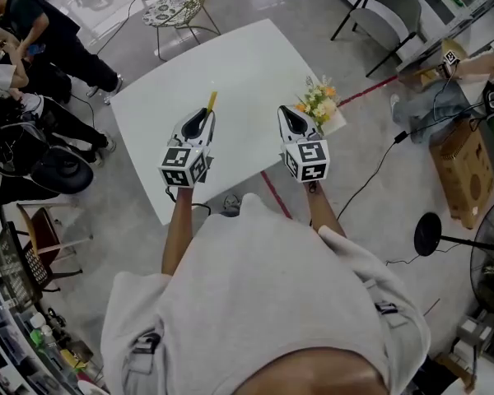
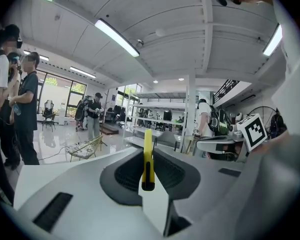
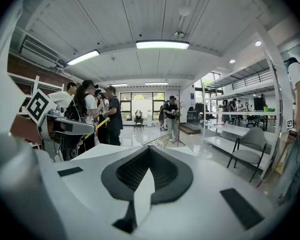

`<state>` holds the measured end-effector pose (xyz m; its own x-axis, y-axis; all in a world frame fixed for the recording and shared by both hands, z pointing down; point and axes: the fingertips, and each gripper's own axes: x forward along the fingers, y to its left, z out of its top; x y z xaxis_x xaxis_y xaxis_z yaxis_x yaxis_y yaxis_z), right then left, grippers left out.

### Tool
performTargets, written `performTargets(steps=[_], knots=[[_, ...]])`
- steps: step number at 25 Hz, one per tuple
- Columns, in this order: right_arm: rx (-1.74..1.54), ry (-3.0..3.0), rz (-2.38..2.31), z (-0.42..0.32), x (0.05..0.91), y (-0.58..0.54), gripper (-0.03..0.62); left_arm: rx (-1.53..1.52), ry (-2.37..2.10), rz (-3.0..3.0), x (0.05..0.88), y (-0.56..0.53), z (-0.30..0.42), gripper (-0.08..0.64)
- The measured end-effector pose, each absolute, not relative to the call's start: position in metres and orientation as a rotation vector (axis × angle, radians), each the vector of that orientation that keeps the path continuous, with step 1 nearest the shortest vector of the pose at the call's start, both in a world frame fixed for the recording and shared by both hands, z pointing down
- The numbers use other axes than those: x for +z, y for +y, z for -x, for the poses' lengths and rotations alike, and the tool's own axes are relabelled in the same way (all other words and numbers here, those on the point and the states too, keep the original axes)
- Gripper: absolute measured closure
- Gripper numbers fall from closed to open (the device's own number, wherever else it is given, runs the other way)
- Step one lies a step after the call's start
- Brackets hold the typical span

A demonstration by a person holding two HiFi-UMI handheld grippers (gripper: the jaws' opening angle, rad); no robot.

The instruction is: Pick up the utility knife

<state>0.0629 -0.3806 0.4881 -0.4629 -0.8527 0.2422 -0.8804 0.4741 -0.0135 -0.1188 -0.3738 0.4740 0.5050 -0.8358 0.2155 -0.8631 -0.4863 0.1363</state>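
Observation:
The yellow utility knife [image 2: 148, 159] stands upright between the black pads of my left gripper [image 2: 148, 153], which is shut on it. In the head view the knife [image 1: 211, 101] sticks out past the left gripper [image 1: 201, 120], held above the white table [image 1: 230, 68]. My right gripper [image 1: 290, 115] hovers beside it at about the same height. Its jaws [image 3: 150, 154] are shut, pads touching, with nothing between them. From the right gripper view, the left gripper [image 3: 65, 126] and the knife [image 3: 102, 123] show at the left.
A small bunch of flowers [image 1: 319, 101] lies at the table's right edge, close to the right gripper. Several people [image 1: 33, 31] stand at the left. A grey chair [image 1: 395, 11], a cardboard box [image 1: 461, 171] and cables lie on the floor to the right.

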Motion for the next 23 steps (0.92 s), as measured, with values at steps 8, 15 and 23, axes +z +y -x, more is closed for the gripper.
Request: performTargets(steps=[8, 15, 23], knots=[[0.209, -2.509, -1.505, -0.0635, 0.4913, -0.3797, 0.561, 0.171, -1.448, -2.517, 0.4754, -0.3738, 0.1197, 0.491], [0.206, -2.505, -1.496, -0.0592, 0.4922, -0.3793, 0.561, 0.172, -1.449, -2.510, 0.4773, -0.3726, 0.1225, 0.491], [0.197, -2.502, -1.476, -0.0573, 0.4948, -0.3771, 0.561, 0.175, -1.452, -2.506, 0.4788, -0.3711, 0.1214, 0.491]])
